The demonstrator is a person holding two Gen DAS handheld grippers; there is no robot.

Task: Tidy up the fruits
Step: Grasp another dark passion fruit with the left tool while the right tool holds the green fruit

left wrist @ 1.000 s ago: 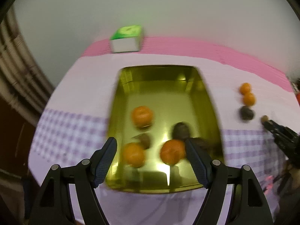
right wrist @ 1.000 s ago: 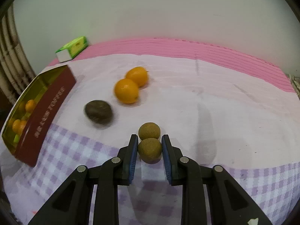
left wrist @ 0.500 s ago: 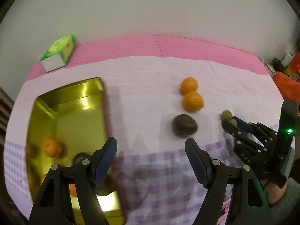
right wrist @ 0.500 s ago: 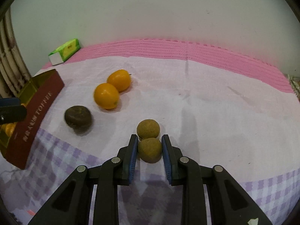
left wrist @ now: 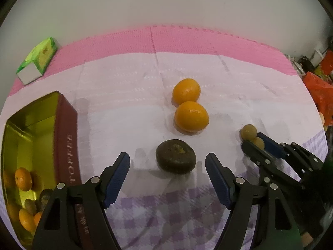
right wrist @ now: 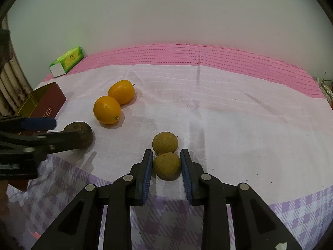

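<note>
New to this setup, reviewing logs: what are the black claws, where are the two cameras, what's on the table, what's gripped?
No robot arm: a person holds a two-finger gripper in each hand, with a fisheye camera on each looking along its fingers.

Left view: the left gripper is open, with a dark brown fruit lying between its spread fingers, untouched.

Right view: the right gripper is shut on a small tan fruit; a second tan fruit sits just behind it.

On the tablecloth also lie two oranges, a green box, and a gold tin already holding oranges and dark fruits.
</note>
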